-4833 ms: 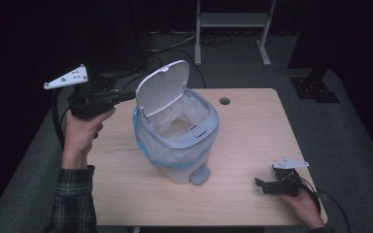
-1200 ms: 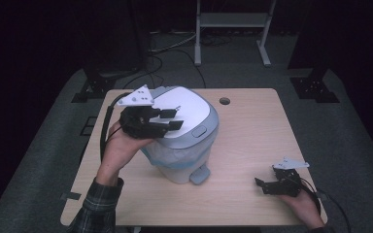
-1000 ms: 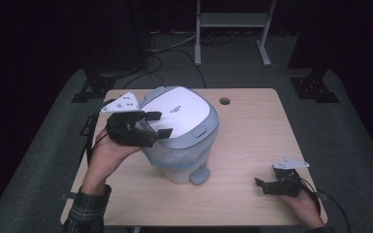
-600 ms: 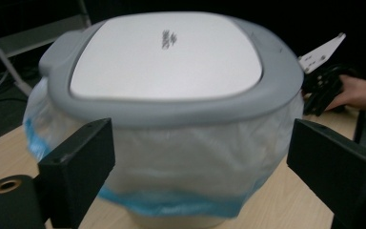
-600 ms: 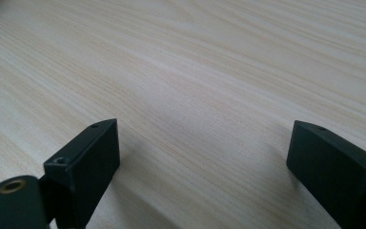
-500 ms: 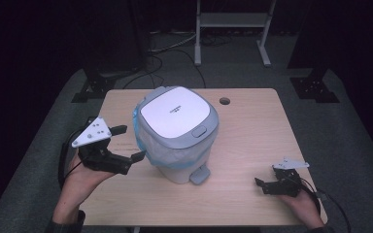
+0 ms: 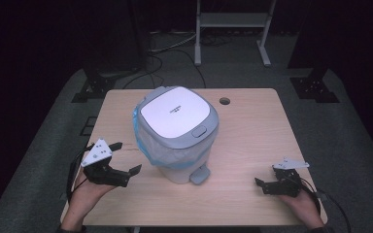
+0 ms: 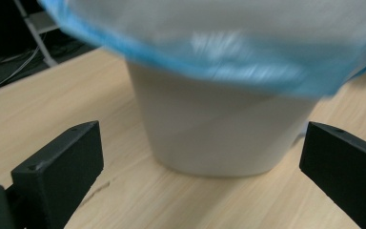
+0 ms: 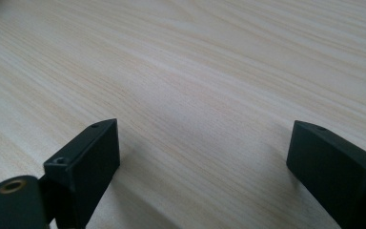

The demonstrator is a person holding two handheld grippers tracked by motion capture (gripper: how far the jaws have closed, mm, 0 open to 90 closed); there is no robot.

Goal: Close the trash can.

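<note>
1. Where the wooden table (image 7: 252, 145) fills the middle of the high view, a white pedal bin (image 7: 177, 133) stands at centre frame, lid closed, with a blue liner (image 7: 148, 148) folded over its rim.
2. At lower left, the left gripper (image 7: 126, 158) sits near the bin, jaws spread apart, holding nothing.
3. At lower right, the right gripper (image 7: 262, 184) rests on the table, jaws apart and empty, well apart from the bin.
4. Seen from the left gripper view, the bin's base (image 8: 219, 138) lies between the jaws, untouched.

bin (image 7: 177, 127) white-grey | liner (image 7: 151, 148) blue | table (image 7: 252, 141) pale woodgrain
</note>
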